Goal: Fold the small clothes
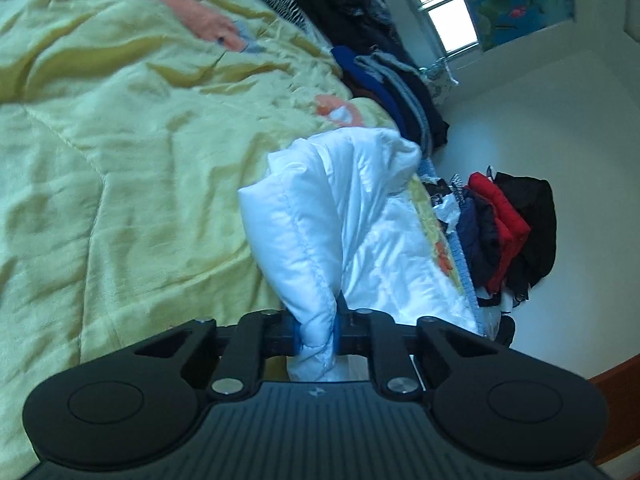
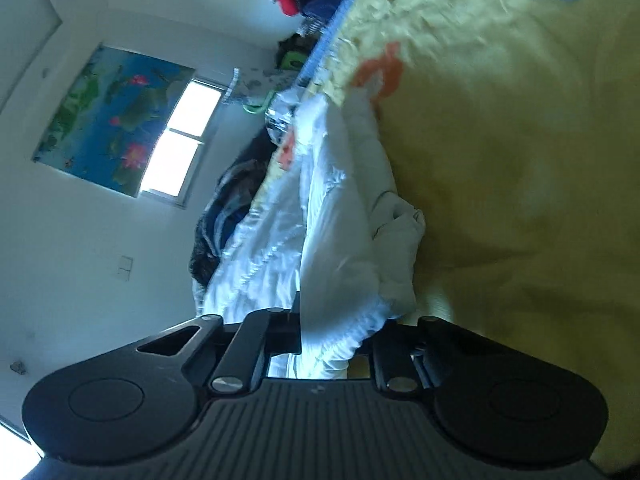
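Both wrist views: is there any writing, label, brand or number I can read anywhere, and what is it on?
No readable text in either view.
The picture by the window shows only flowers and leaves, no words.
A small pale mark on the claw housing is too small to read.
The white garment shows no label.

One white garment [image 1: 320, 216], one yellow quilt [image 1: 120, 160], two tools [image 1: 318, 330] [image 2: 336, 336].

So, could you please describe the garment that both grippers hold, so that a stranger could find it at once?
Look at the big yellow quilt covering the bed. Near its edge, on the side of the wall, lies a puffy white garment, shiny and stitched along its rim, pinched in the left gripper and the right gripper. The clothes piles nearby are dark, red or blue; it is the only white piece.
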A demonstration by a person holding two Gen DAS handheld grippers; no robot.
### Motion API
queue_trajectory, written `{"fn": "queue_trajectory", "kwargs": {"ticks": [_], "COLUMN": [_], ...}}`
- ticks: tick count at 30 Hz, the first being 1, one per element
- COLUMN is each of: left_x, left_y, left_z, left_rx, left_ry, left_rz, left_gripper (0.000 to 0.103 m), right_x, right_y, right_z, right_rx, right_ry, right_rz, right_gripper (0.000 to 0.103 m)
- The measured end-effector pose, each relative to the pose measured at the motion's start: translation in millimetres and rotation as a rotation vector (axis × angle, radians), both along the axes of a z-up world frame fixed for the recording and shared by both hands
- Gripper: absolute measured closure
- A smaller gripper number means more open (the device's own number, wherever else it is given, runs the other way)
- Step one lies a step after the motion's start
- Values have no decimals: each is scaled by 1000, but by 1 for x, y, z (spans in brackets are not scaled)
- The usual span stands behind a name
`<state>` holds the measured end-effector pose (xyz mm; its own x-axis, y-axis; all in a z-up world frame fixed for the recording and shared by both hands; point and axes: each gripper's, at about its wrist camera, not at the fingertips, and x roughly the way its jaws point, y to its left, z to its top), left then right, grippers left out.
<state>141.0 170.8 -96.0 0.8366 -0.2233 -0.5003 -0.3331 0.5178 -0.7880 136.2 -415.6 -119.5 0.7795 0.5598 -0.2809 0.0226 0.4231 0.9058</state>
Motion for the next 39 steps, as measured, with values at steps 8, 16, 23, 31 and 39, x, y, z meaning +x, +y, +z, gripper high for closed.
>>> {"fn": "queue_trajectory", "kwargs": {"ticks": [8, 16, 23, 31, 39], "left_x": [-62, -92, -123, -120, -75], "left_y": [-4, -16, 12, -83, -245], "left_z": [39, 1, 36, 100, 65], "left_rx": [44, 134, 239, 691, 867], "left_ry": [-76, 50, 28, -211, -278], "left_rz": [-134, -202, -123, -262, -649], "left_gripper": [93, 90, 77, 76, 76], "right_x": [-55, -104, -116, -73, 68], "right_y": [-23, -35, -63, -70, 116], "right_z": [33, 3, 27, 133, 143], "right_rx": [9, -49, -94, -208, -132], "right_ry": [-47, 68, 59, -208, -130], "right_rz": [57, 54, -30, -70, 501], "right_gripper": [87, 85, 45, 31, 8]}}
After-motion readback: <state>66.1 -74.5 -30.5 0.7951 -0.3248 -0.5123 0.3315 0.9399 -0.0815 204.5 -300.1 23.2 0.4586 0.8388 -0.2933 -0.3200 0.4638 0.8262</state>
